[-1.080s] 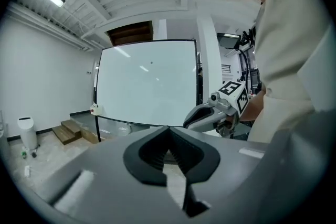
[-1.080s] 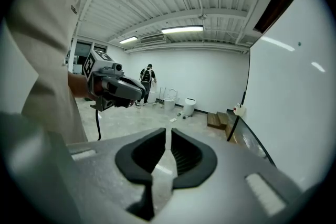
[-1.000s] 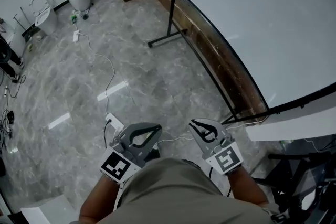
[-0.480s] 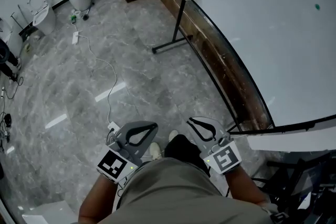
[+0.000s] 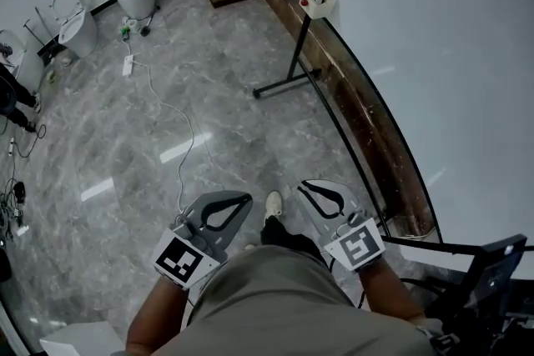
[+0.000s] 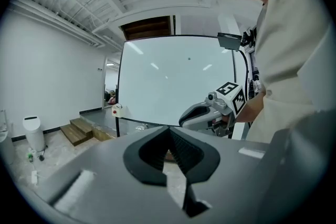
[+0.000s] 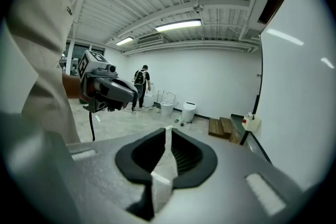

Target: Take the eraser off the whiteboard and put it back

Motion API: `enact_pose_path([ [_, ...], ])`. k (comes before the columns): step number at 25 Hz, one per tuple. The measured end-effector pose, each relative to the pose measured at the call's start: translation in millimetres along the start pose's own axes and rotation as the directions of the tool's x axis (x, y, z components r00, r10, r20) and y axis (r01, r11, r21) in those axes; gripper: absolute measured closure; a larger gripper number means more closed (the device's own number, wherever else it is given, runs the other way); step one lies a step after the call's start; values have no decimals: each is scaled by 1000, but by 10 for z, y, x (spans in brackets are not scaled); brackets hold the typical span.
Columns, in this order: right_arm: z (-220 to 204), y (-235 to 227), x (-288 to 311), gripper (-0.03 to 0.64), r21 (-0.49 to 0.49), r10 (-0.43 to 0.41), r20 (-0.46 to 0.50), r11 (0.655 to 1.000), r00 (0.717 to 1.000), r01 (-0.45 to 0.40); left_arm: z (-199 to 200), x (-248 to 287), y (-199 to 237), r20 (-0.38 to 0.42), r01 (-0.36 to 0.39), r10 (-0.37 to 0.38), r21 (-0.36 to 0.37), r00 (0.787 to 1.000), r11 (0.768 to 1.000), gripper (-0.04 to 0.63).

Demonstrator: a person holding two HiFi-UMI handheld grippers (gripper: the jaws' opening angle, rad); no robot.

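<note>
Head view, marble floor (image 5: 209,96), whiteboard (image 5: 434,54), left tool (image 5: 244,200) and right tool (image 5: 305,187) closed (empty).

The left gripper (image 6: 169,132) is pointing toward the whiteboard (image 6: 173,76) with its jaws meeting at the tips and nothing lying between them. The right gripper (image 6: 186,119) is hovering just beside it, against the person's shirt (image 6: 294,76).

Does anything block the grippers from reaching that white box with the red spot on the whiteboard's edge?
Nothing visible does: bare floor lies between the left gripper, the right gripper and the white box, with the stand foot below it.
</note>
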State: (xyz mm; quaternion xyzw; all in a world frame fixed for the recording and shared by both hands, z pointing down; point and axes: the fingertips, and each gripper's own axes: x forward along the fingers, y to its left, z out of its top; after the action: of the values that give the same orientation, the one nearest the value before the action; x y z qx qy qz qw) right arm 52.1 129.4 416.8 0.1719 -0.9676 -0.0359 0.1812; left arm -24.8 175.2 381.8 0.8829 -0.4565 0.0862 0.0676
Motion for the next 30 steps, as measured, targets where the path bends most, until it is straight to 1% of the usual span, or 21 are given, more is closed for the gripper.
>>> enact_pose_path([
  [6, 139, -898, 436, 580, -8, -16, 15, 1000, 1000, 17, 290, 642, 679, 1, -5, 5, 5, 1000, 1000, 589],
  [9, 147, -1325, 620, 578, -7, -33, 18, 999, 999, 33, 383, 977, 946, 13, -5, 5, 4, 1000, 1000, 589],
  [12, 84, -1709, 822, 568, -10, -51, 1, 999, 999, 51, 441, 1258, 1187, 20, -9, 9, 1, 1000, 1000, 589],
  [14, 37, -1945, 967, 565, -5, -73, -7, 997, 997, 73, 460, 1403, 1339, 24, -5, 5, -2, 1000, 1000, 589],
  [18, -15, -2434, 1248, 554, 35, -141, -30, 989, 990, 142, 447, 1597, 1661, 27, 18, -17, -13, 999, 1000, 589],
  [22, -71, -3021, 1626, 532, -19, -220, -54, 975, 974, 220, 435, 1762, 2090, 26, 51, -51, -12, 998, 999, 589],
  [26, -49, -3632, 2031, 508, 1, -307, -63, 952, 950, 307, 487, 1891, 2513, 34, 98, -99, 18, 994, 995, 589],
  [30, -66, -4238, 2435, 482, 3, -388, -65, 921, 919, 389, 481, 1980, 2936, 35, 120, -121, 29, 992, 992, 589],
])
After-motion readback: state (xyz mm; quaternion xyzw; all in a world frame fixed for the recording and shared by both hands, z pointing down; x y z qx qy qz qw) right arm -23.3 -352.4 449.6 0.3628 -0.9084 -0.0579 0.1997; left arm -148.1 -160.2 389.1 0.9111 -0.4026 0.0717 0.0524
